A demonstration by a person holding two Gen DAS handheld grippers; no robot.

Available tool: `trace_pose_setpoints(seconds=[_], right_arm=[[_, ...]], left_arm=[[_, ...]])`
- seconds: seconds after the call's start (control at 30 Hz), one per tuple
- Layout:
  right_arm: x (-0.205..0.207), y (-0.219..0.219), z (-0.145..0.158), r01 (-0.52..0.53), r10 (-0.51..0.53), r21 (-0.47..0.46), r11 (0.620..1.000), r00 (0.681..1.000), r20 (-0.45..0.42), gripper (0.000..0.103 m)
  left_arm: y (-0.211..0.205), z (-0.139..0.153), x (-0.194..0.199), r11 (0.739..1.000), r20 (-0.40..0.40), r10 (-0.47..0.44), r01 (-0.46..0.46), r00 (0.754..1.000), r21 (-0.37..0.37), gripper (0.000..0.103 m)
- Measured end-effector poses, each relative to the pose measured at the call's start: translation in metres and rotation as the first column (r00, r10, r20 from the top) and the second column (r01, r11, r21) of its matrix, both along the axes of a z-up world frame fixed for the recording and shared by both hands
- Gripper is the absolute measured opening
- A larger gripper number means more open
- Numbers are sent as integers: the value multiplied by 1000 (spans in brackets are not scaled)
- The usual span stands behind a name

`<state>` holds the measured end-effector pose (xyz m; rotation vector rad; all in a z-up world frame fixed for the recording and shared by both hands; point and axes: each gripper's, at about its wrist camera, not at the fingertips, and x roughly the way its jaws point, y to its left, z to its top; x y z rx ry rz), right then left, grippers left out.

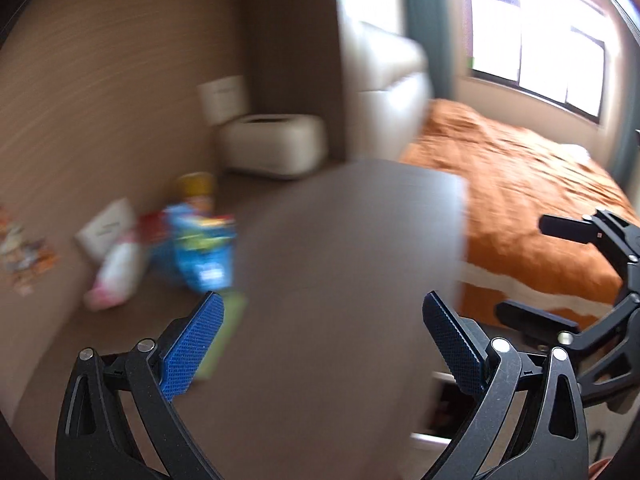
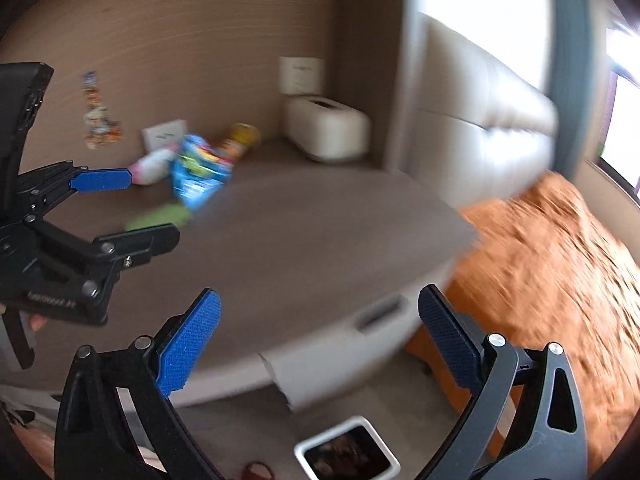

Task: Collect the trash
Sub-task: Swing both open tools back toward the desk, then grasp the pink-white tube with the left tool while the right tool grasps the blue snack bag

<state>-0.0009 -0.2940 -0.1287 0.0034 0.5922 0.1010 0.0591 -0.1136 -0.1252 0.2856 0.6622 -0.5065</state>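
Though blurred, blue snack bag upright against the wall, both tongs spread apart, empty.

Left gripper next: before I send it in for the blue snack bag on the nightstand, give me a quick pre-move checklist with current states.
1. Left gripper open and empty: ok, jaws stand wide with nothing between them.
2. Right gripper open and empty: ok, same.
3. Blue snack bag located: ok, on the nightstand near the wall, among a white-pink bottle and a yellow-capped can.
4. Bag free to lift: cannot tell, blur hides whether it overlaps its neighbours.
5. Bin within sight: ok, on the floor below the nightstand, already holding something dark.
6. Image sharp enough to aim: not ok, both views are motion-blurred.
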Motion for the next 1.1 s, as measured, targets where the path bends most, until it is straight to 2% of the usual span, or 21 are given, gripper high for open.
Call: trace_pose_setpoints(seconds=[0.17,0.27,0.47,0.63,0.9,1.1], right_arm=[[39,57,15,-135,135,-3,991,991,14,98],[57,91,19,-194,194,-35,980,981,19,98],[90,128,21,-252,253,-57,966,967,9,98],[131,147,16,-261,260,-61,963,965,-25,99],[195,165,2,-222,217,-30,975,970,-114,98],[223,167,-5,-195,190,-15,981,969,-160,98]], left_arm=[[73,13,32,983,16,185,-185,983,8,98],[105,14,51,966,19,255,-256,967,24,98],[152,11,88,945,28,321,-322,947,51,98],[169,-1,125,944,-3,320,-319,947,86,98],[165,-35,177,959,-69,237,-222,969,175,98],[159,-52,207,964,-108,218,-197,970,179,98]])
